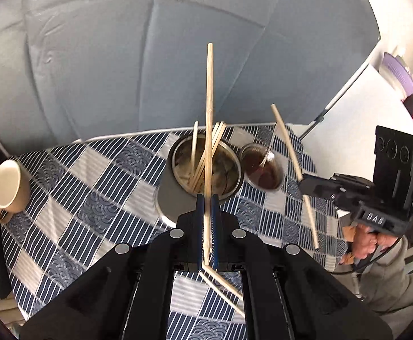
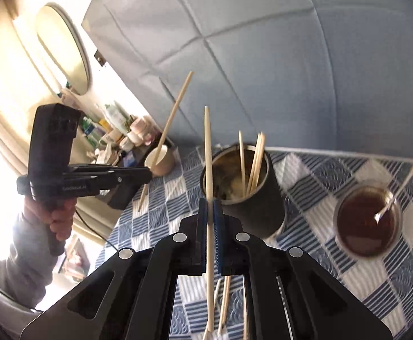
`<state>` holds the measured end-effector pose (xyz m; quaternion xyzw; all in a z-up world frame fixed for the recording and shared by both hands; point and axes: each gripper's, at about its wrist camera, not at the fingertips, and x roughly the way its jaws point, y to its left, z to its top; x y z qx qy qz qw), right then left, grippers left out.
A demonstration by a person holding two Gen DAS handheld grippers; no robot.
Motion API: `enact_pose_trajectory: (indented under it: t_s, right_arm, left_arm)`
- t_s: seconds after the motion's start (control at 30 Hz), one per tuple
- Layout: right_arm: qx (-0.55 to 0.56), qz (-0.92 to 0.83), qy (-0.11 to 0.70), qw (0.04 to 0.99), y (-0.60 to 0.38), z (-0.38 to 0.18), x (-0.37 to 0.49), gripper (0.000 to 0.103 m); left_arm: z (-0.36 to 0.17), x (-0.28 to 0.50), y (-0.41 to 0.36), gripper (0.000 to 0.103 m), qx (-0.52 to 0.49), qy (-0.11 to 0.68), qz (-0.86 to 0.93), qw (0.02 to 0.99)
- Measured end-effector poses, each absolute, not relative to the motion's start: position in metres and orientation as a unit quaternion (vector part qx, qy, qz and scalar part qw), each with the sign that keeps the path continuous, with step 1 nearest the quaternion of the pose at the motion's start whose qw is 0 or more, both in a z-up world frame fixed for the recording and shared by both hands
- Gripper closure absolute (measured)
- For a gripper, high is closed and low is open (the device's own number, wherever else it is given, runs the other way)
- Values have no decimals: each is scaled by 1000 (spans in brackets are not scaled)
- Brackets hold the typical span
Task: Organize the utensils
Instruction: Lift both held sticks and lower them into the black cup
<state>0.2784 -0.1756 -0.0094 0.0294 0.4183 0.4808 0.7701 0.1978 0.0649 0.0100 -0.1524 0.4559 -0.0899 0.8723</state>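
My left gripper (image 1: 206,198) is shut on a wooden chopstick (image 1: 209,107) that stands upright above the metal utensil holder (image 1: 178,195). The holder has several chopsticks (image 1: 203,158) in it. My right gripper (image 2: 210,206) is shut on another chopstick (image 2: 208,153), held upright just left of the holder (image 2: 257,198). In the left wrist view the right gripper (image 1: 305,185) shows at the right with its chopstick (image 1: 287,141); in the right wrist view the left gripper (image 2: 147,175) shows at the left with its chopstick (image 2: 175,110). More loose chopsticks (image 1: 220,283) lie on the cloth under my left gripper.
A blue checked cloth (image 1: 79,198) covers the table. A clear cup of brown liquid with a spoon (image 2: 368,218) stands right of the holder. A beige mug (image 1: 8,187) sits at the left. A padded blue wall (image 1: 149,42) is behind; toiletry clutter (image 2: 115,130) is on a shelf.
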Motion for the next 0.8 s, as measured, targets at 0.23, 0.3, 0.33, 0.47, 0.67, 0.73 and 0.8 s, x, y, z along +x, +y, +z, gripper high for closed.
enact_pose_trajectory:
  t_s: [0.23,0.3,0.33,0.47,0.67,0.73,0.8]
  right_arm:
    - [30,482,415,771,-159,-12,302,98]
    - [33,483,413,772,-155,-14,308,98]
    - [34,483,411,772,-153,-15,313,98]
    - [41,484,407,773,-145,-20,325,98]
    - [75,525,362,766,-137,-18,334,98]
    - [93,542,347,760,-135,-18,337,98]
    - [106,551,334,758,-134,-18,341,98]
  left_arm:
    - [7,231,60,98,-151,456,-106,871]
    - [4,239,60,98,-151,457,-106,870]
    - [2,244,61,98,-152,458,-107,869]
    - [-6,254,59,98,-162,456,-122,867]
    - [-16,264,61,98,-170,441,-126,872]
    - [-20,268,62,98,-170,441,-126,872]
    - [-26,271,64,98,-171,445,-128,870]
